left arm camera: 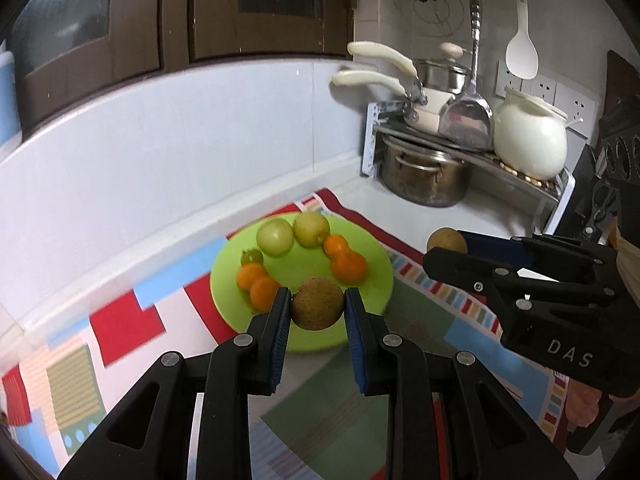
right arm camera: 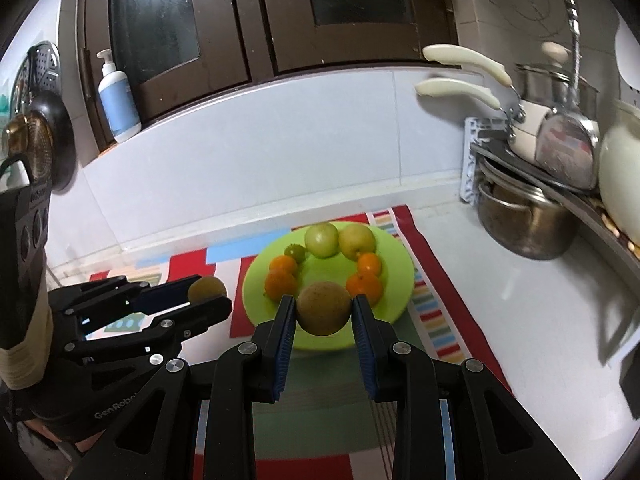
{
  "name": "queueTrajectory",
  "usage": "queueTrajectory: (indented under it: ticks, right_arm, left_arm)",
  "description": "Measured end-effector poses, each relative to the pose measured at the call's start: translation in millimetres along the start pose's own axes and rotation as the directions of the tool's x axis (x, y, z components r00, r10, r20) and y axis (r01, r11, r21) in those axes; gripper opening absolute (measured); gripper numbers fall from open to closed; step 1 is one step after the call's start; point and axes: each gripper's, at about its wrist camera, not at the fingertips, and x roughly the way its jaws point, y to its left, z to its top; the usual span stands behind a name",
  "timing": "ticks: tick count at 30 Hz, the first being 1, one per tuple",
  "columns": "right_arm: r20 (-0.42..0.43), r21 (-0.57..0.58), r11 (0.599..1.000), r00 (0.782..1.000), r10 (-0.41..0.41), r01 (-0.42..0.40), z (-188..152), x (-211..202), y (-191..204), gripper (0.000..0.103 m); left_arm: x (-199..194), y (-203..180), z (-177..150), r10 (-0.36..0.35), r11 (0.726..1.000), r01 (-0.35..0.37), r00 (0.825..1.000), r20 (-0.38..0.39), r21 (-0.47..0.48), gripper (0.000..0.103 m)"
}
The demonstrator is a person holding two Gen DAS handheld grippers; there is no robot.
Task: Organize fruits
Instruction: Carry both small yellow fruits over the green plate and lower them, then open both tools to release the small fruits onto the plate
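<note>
The left gripper is shown with its blue-padded jaws clamped on a round, rough-skinned brown fruit, which is held clear of the surface above the near rim of a round lime-green plastic plate. The right gripper is likewise closed on a second, smoother yellow-brown round fruit, also held in the air over the plate's near rim. In the left wrist view the right gripper is seen from the side, well to the right of the plate, with its fruit at the tip; in the right wrist view the left gripper is seen at the left with its fruit.

On the plate an arc of fruit is laid along the far and side rims: two pale green round fruits at the far rim, a small green one at the far left, two oranges on the left side and two more oranges on the right side. The middle of the plate is bare.

The plate is carried by a patchwork cloth of red, blue, green and striped panels, spread on a white countertop. At the counter's far right corner a steel pot is stowed under a metal rack bearing cream-handled pans and a white ceramic pot.
</note>
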Motion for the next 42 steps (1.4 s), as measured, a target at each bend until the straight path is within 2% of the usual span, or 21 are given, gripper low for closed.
queueTrajectory:
  ticks: [11, 18, 42]
  right_arm:
    - [0.045, -0.044, 0.999, 0.999, 0.023, -0.021, 34.9, 19.7, 6.8, 0.030]
    - [0.040, -0.050, 0.998, 0.999, 0.026, -0.024, 44.7, 38.5, 4.6, 0.030]
    - [-0.063, -0.039, 0.998, 0.997, 0.054, -0.057, 42.9, 124.9, -14.8, 0.030]
  left_arm:
    - [17.3, 16.0, 27.7, 0.006, 1.000, -0.006, 0.999, 0.032, -0.004, 0.027]
    - [33.7, 25.0, 33.9, 0.022, 1.000, -0.022, 0.999, 0.032, -0.003, 0.027]
    - [116.4, 48.6, 31.8, -0.004, 1.000, 0.002, 0.998, -0.065, -0.031, 0.027]
